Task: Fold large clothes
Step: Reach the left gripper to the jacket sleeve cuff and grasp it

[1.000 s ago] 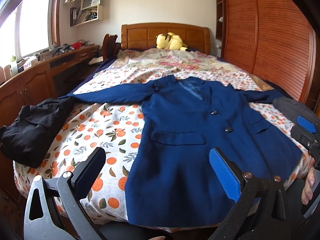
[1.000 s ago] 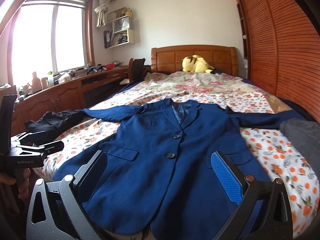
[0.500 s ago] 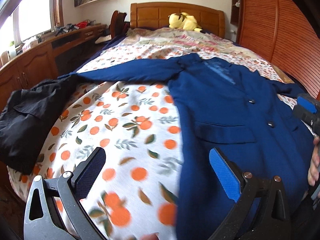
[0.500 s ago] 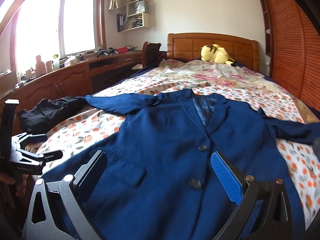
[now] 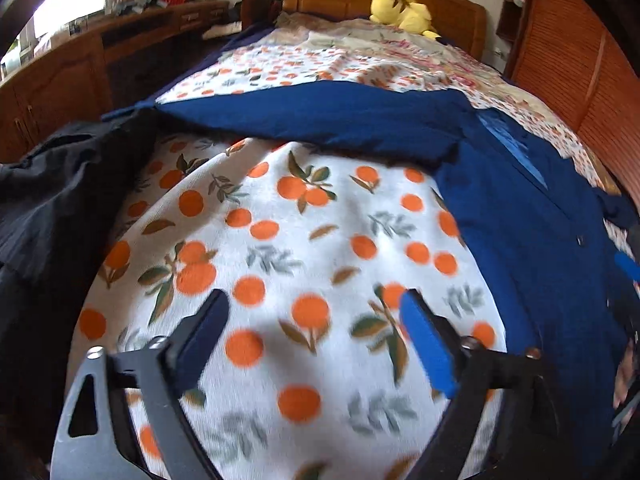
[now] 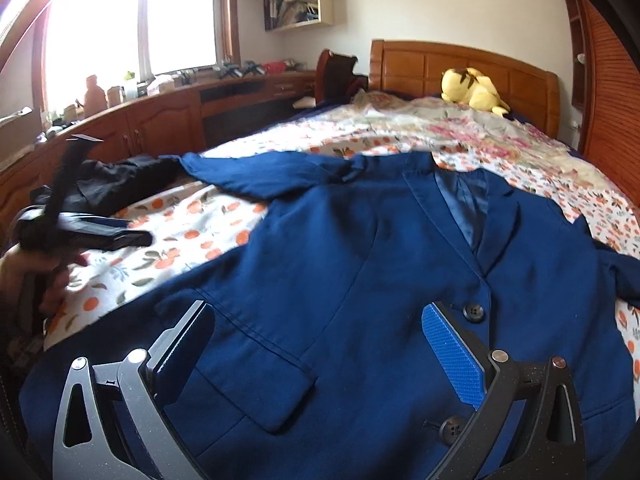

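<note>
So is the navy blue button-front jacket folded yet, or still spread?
Spread. The navy blue jacket lies flat on the orange-print bedspread, front up, one sleeve stretched sideways.

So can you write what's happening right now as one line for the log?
task: fold blazer | navy blazer: flat, unfolded on bed | left gripper: open over bedspread | right gripper: open over blazer

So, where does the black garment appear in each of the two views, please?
Left wrist view: the black garment fills the left edge, lying over the side of the bed, touching the end of the blue jacket's sleeve.
Right wrist view: it is small, at middle left, beyond the left gripper.
Shared landmark: the yellow plush toy by the headboard.
</note>
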A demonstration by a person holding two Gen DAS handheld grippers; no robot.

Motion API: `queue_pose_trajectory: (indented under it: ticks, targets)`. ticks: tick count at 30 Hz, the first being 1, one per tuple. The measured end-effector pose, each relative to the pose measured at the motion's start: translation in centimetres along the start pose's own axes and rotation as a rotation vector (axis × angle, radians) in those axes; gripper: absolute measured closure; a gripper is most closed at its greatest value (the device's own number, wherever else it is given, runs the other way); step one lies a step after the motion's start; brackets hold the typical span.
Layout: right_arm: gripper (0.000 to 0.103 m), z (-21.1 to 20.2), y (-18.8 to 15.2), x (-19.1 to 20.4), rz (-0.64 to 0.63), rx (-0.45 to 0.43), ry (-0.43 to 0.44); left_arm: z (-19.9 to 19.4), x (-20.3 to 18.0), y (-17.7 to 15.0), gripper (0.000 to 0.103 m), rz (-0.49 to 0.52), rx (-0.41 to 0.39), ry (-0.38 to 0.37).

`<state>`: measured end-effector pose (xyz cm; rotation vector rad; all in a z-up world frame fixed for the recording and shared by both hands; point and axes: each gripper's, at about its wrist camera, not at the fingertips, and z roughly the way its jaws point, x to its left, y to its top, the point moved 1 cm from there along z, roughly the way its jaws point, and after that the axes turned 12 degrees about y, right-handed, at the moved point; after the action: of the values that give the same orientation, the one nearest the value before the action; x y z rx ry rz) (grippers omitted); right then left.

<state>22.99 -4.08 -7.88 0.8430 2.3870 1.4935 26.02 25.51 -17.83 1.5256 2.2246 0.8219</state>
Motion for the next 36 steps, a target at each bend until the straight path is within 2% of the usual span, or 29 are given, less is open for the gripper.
queue_pose_trajectory:
  ticks: [3, 6, 9, 14, 21, 24, 26, 28, 30, 34, 36]
  targets:
    - [0.000, -0.8, -0.3, -0.4, 0.005, -0.005, 0.002, 2.3, 1.2, 2.5, 0.029, -0.050, 0.029, -0.006]
    - [0.000, -1.2, -0.4, -0.8, 0.011, -0.007, 0.001, 4.2, 2.0, 5.0, 0.033, -0.073, 0.028, 0.028]
    - [0.000, 0.1, 0.1, -0.2, 0.006, -0.015, -0.003, 6.0, 2.8, 7.3, 0.037, -0.107, 0.030, 0.055]
    - [0.000, 0.3, 0.1, 0.1, 0.002, -0.009, -0.005, 8.3, 4.2, 11.0, 0.039, -0.167, 0.020, 0.087]
    - [0.000, 0.8, 0.2, 0.0, 0.001, 0.011, 0.000, 11.8, 6.0, 13.1, 0.044, -0.300, 0.085, 0.080]
    - [0.000, 1.0, 0.3, -0.1, 0.002, 0.015, 0.001, 13.1, 6.2, 13.1, 0.052, -0.346, 0.115, 0.063]
    - [0.000, 1.0, 0.3, -0.2, 0.004, 0.016, 0.003, 13.2, 6.1, 13.4, 0.061, -0.358, 0.106, 0.061]
    - [0.000, 1.1, 0.3, -0.1, 0.004, 0.017, 0.004, 13.2, 5.9, 13.6, 0.085, -0.355, 0.103, 0.067]
    - [0.000, 1.1, 0.2, -0.1, 0.001, 0.019, 0.004, 12.9, 5.4, 14.2, 0.095, -0.339, 0.107, 0.101]
    - [0.000, 1.1, 0.2, 0.0, -0.003, 0.016, 0.002, 10.3, 3.6, 15.5, 0.100, -0.268, 0.033, 0.166]
    - [0.000, 0.7, 0.1, -0.3, 0.006, 0.006, 0.005, 8.6, 2.4, 16.1, 0.101, -0.238, 0.000, 0.163]
